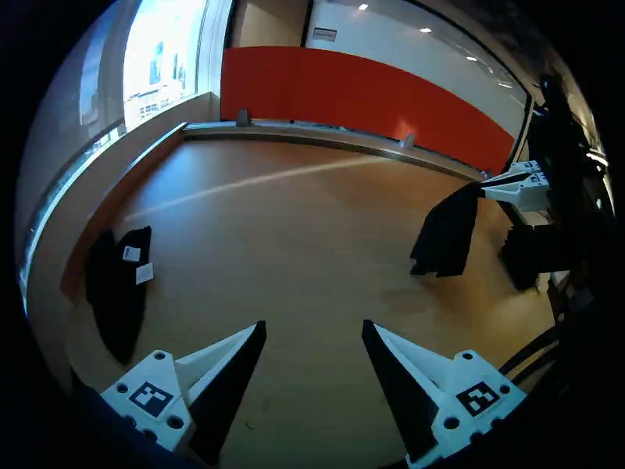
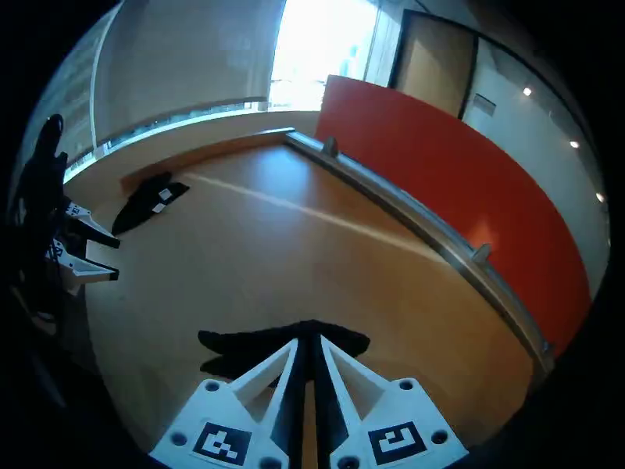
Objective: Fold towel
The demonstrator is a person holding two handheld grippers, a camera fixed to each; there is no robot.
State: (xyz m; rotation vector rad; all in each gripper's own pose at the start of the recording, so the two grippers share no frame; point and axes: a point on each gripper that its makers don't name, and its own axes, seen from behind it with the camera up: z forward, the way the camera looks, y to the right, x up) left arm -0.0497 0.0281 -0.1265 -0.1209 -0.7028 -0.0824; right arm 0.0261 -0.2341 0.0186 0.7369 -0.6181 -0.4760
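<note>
Daylight is being let in through a window (image 1: 160,62) at the far left of the left gripper view. Below it, along the left edge of the wooden table (image 1: 297,227), a dark cloth (image 1: 117,289) is being shown lying flat, with two small white tags (image 1: 138,263) on it. At the near edge, the left tongs (image 1: 313,327) are being held released, the two fingers spread wide apart with bare wood between them and nothing gripped. Beyond the far edge, an orange wall (image 1: 351,94) is being seen behind a low rail (image 1: 328,134). Toward the right edge, the black towel (image 1: 447,232) is being held up by one end in the right tongs (image 1: 484,187), so that it is hanging in a loose drape over the table. Whether its lower hem is touching the wood cannot be told.

In the right gripper view, the left tongs (image 2: 117,259) are being seen at the left, parted and well apart from the towel. The dark cloth (image 2: 144,202) is being shown near the far left corner. At the near edge, the right tongs (image 2: 308,344) are being held clenched, both fingers pressed together on the towel (image 2: 234,344), which is spreading dark to either side of the tips.
</note>
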